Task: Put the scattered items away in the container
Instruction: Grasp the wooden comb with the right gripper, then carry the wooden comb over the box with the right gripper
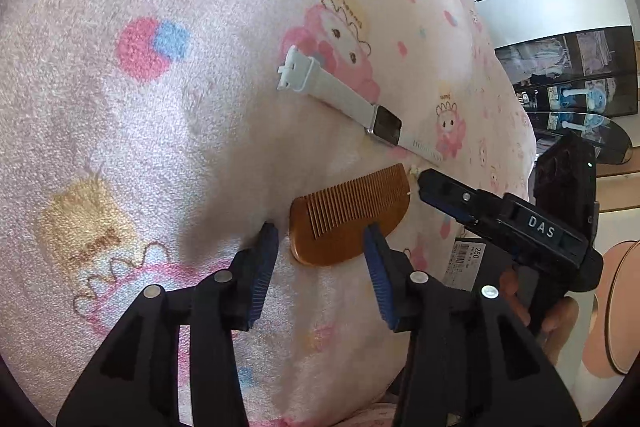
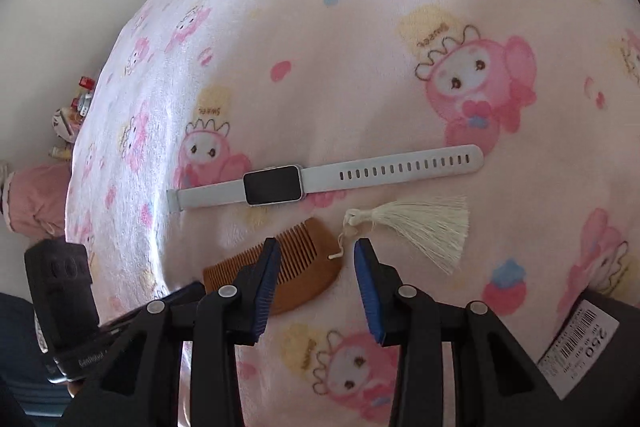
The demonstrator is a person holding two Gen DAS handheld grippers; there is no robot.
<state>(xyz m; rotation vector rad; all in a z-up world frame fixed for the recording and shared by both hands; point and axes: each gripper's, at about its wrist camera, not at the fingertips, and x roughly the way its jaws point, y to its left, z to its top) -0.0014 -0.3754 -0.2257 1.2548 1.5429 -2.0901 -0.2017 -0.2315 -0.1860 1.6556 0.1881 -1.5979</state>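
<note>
My right gripper point(image 1: 420, 183) covering the comb's tassel point(image 1: 413, 170), dark box with a barcode label point(image 2: 580, 347) cut off at my right view's edge, small print unreadable

Two wrist views, close over the bed

We look steeply down along each gripper's jaws; both views share the comb point(image 1: 344, 215) and watch point(image 2: 276, 185) mid-frame.

Daylight is washing both fisheye views pretty evenly, and it's looking soft, not harsh. The fluffy pink cartoon-print blanket point(image 1: 168, 115) is blowing out a bit toward the left of the right wrist view. The black two-finger grippers are throwing soft grey shadows on the fleece beside the brown wooden comb point(image 1: 348, 215). Edges are bending hard, with dark vignetting creeping into the corners. The middle is staying sharp.
</note>
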